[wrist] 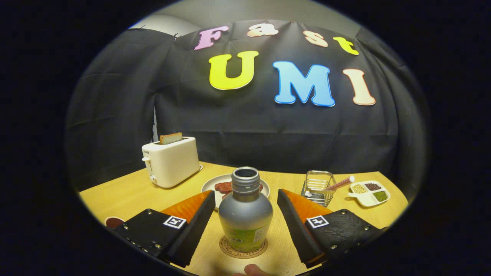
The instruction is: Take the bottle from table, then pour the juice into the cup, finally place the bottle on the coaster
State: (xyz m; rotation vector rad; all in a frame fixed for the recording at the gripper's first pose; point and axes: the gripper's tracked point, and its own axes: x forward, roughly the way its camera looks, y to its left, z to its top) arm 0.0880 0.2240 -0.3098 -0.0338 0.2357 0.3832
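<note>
A grey metal bottle with an uncapped neck and a green label stands upright on a round cork coaster on the wooden table. My gripper is open, with one finger on each side of the bottle and a clear gap between each pad and the bottle's wall. A dark round rim, perhaps the cup, peeks out beside the left finger; most of it is hidden.
A white toaster with a slice of bread stands at the back left. A plate with reddish food lies behind the bottle. A wire basket and a divided white dish sit at the back right. A fingertip shows near the coaster.
</note>
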